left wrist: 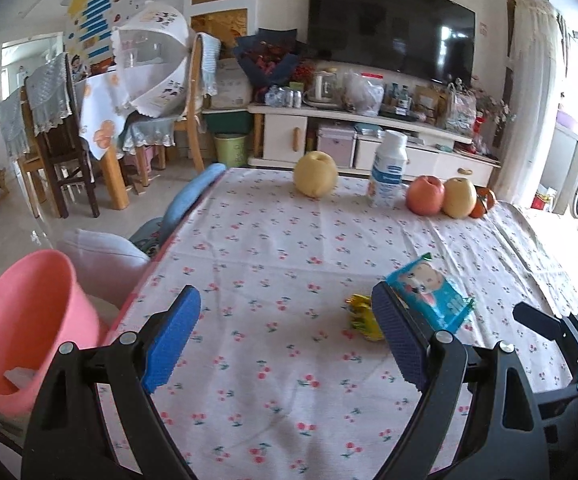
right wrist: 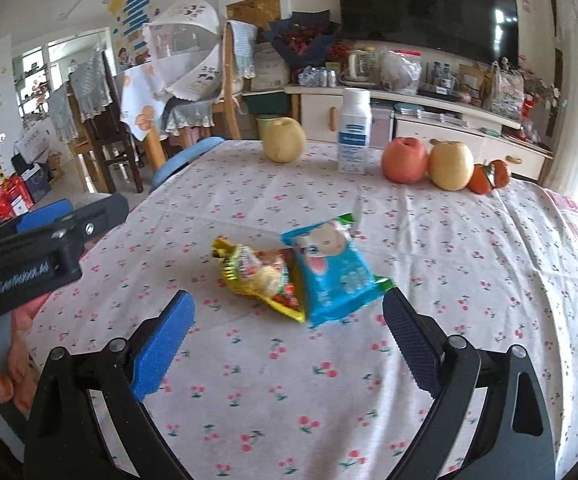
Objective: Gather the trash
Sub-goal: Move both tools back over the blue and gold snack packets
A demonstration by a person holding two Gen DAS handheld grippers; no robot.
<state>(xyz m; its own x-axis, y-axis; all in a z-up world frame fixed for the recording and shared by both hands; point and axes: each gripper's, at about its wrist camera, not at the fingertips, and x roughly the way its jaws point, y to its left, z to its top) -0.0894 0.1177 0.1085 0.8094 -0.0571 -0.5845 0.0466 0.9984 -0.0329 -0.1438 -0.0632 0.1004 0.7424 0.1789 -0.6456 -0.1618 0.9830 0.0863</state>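
While both grippers' jaws gape empty, blue wrapper [right wrist: 335, 276] overlaps yellow wrapper [right wrist: 255, 276] — tablecloth [right wrist: 469, 280] beneath.

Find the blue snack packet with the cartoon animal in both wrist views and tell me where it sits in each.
Left wrist view: blue snack packet lies lower right, partly behind the gripper's right finger.
Right wrist view: it lies near the centre, overlapping the yellow wrapper.
Shared landmark: the white bottle standing upright at the table's far edge.

On the table [right wrist: 469, 280], two wrappers [right wrist: 329, 272] lie touching at centre; fruit [right wrist: 405, 160] and bottle [right wrist: 354, 132] stand at twelve o'clock.
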